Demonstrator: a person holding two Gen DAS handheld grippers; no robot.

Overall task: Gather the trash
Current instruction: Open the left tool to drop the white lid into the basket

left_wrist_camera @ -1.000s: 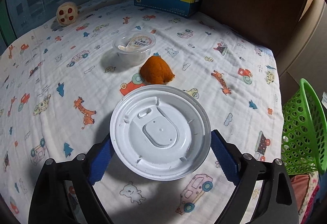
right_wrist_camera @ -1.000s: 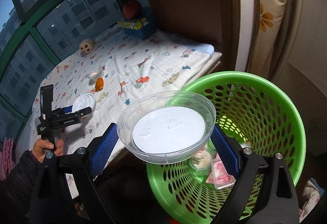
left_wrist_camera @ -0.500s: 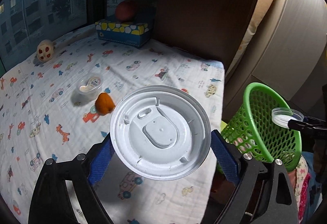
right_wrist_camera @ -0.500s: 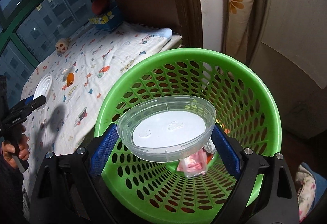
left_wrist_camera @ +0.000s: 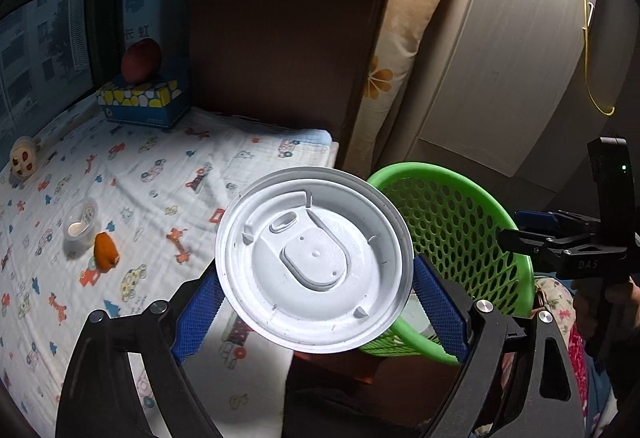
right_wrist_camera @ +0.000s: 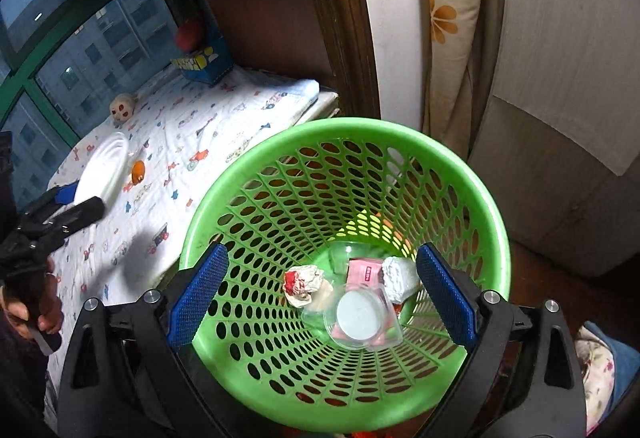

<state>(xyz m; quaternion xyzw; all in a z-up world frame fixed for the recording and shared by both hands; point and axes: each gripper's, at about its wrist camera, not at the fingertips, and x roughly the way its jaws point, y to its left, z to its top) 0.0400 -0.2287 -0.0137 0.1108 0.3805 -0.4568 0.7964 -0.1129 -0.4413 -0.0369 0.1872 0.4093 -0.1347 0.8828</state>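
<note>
Only the right wrist view is showing inside the green basket (right_wrist_camera: 496, 222): clear lid (right_wrist_camera: 360, 316) lying flat among wrappers. Right gripper (right_wrist_camera: 320, 290) is hanging spread, jaws just opened, nothing between. Left gripper (left_wrist_camera: 316, 298) is pinching the white lid (left_wrist_camera: 314, 258), face tilted toward the camera, beside the basket.

The right gripper (right_wrist_camera: 320, 294) has just been opening, nothing between its jaws now, its clear dish (right_wrist_camera: 360, 318) dropped into the green basket (right_wrist_camera: 460, 174), while the left gripper (left_wrist_camera: 316, 302) carried the white lid (left_wrist_camera: 314, 258) up beside it.

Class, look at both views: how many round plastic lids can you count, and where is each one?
2. A white lid is clamped in the left gripper; a clear lid lies at the bottom of the green basket. More may hide under the trash.
</note>
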